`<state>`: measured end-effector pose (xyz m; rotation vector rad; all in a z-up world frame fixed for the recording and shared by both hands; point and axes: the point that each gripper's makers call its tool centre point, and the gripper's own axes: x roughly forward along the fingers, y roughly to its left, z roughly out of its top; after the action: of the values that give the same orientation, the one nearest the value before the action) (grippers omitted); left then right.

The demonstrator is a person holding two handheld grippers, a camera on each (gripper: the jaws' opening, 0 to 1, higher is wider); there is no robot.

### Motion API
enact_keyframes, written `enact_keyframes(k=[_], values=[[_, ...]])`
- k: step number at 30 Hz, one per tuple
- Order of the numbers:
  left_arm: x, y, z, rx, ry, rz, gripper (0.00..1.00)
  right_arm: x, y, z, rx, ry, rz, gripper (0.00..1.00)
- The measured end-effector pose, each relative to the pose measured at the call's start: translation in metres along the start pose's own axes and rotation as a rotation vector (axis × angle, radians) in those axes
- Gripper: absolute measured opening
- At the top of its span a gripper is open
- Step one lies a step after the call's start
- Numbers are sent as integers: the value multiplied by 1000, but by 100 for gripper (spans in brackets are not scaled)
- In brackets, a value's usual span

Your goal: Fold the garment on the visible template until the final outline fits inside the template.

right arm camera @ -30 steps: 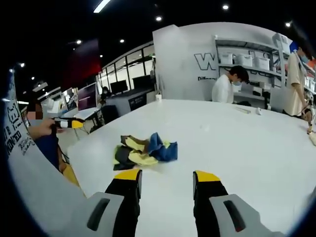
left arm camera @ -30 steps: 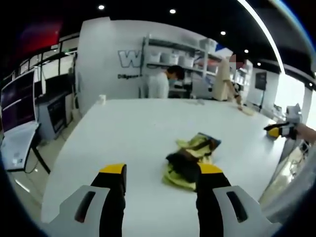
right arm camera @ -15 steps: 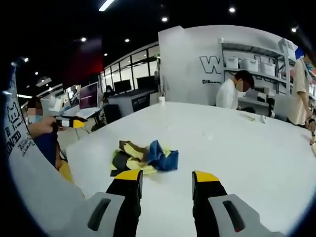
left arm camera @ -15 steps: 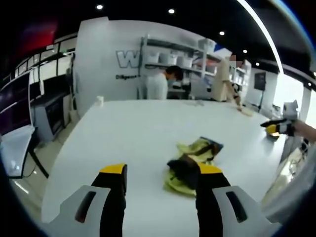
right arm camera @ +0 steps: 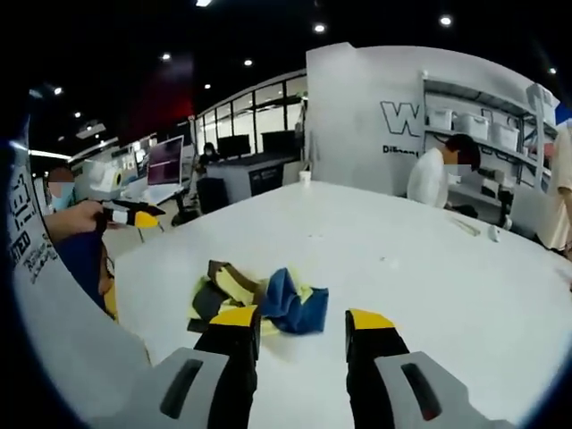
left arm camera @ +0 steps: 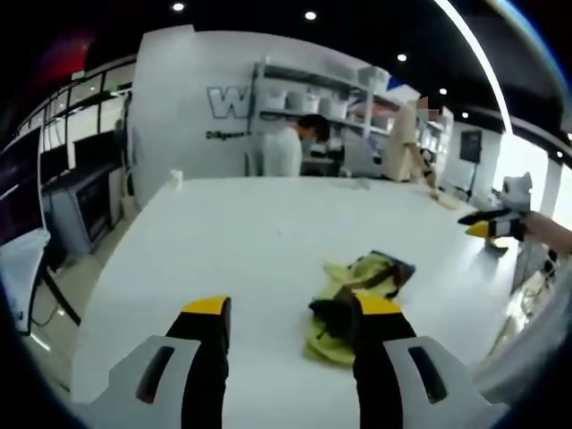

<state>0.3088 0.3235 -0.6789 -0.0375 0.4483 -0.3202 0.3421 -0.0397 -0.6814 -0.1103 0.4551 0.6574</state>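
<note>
I see the crumpled yellow, blue and dark-brown cloth garment lying in a heap near my edge of the wide white bench. I judge it light, limp and likely to slide, so I would pinch a loose outer hem. My left hand-held gripper and right hand-held gripper both hang spread apart, empty. People stand by shelves beyond the far edge; nothing blocks me.

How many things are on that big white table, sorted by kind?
Crumpled garment: 1
Small white cup at the far edge: 1
Small objects near the far people, too blurred to name: at least 2
Total: at least 4
</note>
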Motion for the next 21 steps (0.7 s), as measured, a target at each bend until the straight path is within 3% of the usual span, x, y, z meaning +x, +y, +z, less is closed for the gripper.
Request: enact_keyframes(k=[8,19,21], values=[[16,2,0,-9,18,-17,50,31,0,-2,13,25,29,32],[47,-20,-34,18,133,-118,50,61,19,-25,-48,125,97,30],[55,-19,-37,38,111,-139,48,64,24,-29,-65,147,116,29]])
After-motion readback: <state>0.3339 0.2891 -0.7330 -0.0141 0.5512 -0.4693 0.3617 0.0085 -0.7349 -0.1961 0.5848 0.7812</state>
